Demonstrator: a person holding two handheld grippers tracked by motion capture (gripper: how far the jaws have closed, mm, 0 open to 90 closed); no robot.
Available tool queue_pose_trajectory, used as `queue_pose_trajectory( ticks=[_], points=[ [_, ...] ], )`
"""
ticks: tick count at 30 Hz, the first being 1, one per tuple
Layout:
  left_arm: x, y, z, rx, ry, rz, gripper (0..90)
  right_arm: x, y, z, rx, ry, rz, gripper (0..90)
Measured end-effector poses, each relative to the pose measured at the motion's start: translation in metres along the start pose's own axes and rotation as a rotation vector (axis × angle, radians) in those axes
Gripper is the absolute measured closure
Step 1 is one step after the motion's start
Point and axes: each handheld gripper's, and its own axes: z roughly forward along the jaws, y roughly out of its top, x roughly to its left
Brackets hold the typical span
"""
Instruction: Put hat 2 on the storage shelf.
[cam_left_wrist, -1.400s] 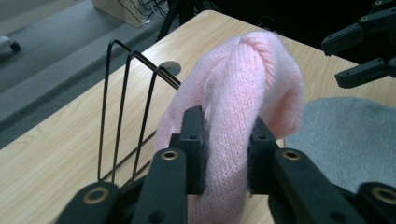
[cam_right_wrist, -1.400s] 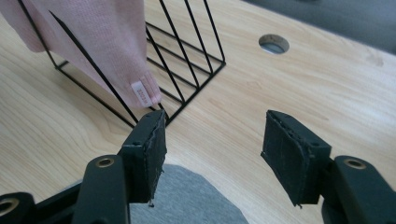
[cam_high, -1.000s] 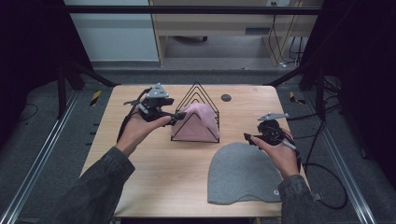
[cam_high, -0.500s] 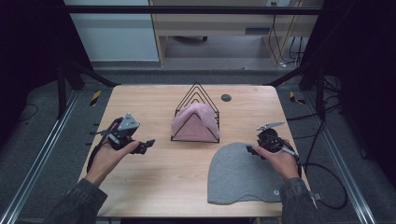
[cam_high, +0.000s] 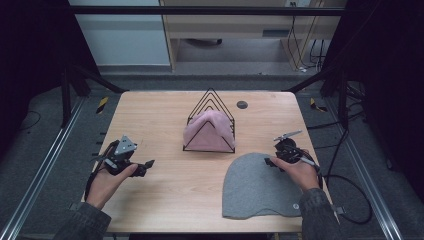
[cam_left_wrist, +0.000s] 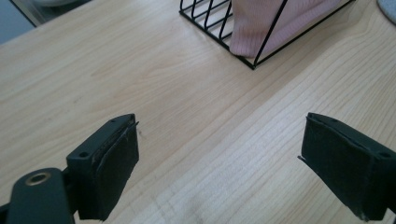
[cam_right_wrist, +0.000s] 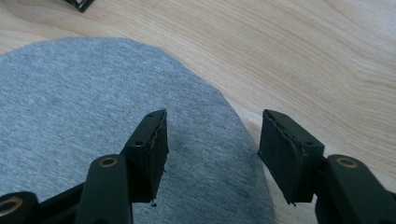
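Note:
A pink knit hat (cam_high: 207, 131) (cam_left_wrist: 275, 21) sits tucked inside a black wire rack (cam_high: 210, 117) (cam_left_wrist: 224, 35) at the table's middle. A grey beanie (cam_high: 260, 187) (cam_right_wrist: 84, 116) lies flat at the front right. My left gripper (cam_high: 144, 165) (cam_left_wrist: 224, 163) hovers open over bare wood at the front left, well apart from the rack. My right gripper (cam_high: 272, 161) (cam_right_wrist: 212, 154) is open just above the beanie's rounded top edge, one jaw over the cloth and the other over its rim. Neither holds anything.
A small dark round disc (cam_high: 242, 104) lies on the wooden table (cam_high: 150, 115) behind the rack. Cables (cam_high: 345, 180) trail off the right side. Metal rails and dark floor surround the table.
My left gripper has drawn back from the rack's left side to the front left of the table. The right gripper has shifted slightly toward the beanie's edge.

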Motion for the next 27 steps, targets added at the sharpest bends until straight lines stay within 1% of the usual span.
queue_pose_trajectory(
  ticks=[2,6,9,10,14,18,19,20,22,24,25,27],
  points=[
    [0.001,-0.002,0.002,0.006,-0.001,-0.006,10.9,0.001,0.000,0.002,0.012,0.006,0.000,43.2],
    [0.000,-0.004,0.003,0.006,-0.004,-0.014,11.2,0.005,0.000,0.006,0.030,0.005,-0.022,45.8],
    [0.000,-0.006,0.005,0.015,-0.010,-0.013,11.1,0.007,-0.001,0.008,0.029,-0.001,-0.030,49.2],
    [-0.001,-0.006,0.006,0.018,-0.013,-0.013,11.1,0.008,-0.001,0.008,0.028,-0.003,-0.040,52.1],
    [-0.001,-0.009,0.008,0.031,-0.018,-0.017,11.2,0.008,-0.001,0.006,0.032,0.006,-0.044,61.9],
    [-0.001,-0.011,0.009,0.036,-0.020,-0.023,11.3,0.006,-0.003,0.006,0.024,0.028,-0.037,73.2],
    [-0.001,-0.012,0.009,0.037,-0.019,-0.024,11.3,0.007,-0.003,0.006,0.023,0.031,-0.029,75.4],
    [-0.001,-0.012,0.009,0.037,-0.019,-0.026,11.3,0.007,-0.003,0.005,0.023,0.046,-0.032,78.8],
    [0.000,-0.013,0.009,0.038,-0.019,-0.028,11.4,0.008,-0.003,0.005,0.026,0.056,-0.029,83.7],
    [0.000,-0.014,0.009,0.037,-0.024,-0.032,11.4,0.009,-0.003,0.005,0.025,0.063,-0.032,85.4],
    [0.000,-0.015,0.008,0.037,-0.024,-0.041,11.3,0.009,-0.003,0.005,0.026,0.069,-0.029,85.7],
    [0.001,-0.016,0.007,0.032,-0.033,-0.055,11.3,0.012,-0.002,0.002,0.007,0.090,-0.027,85.9]
  ],
)
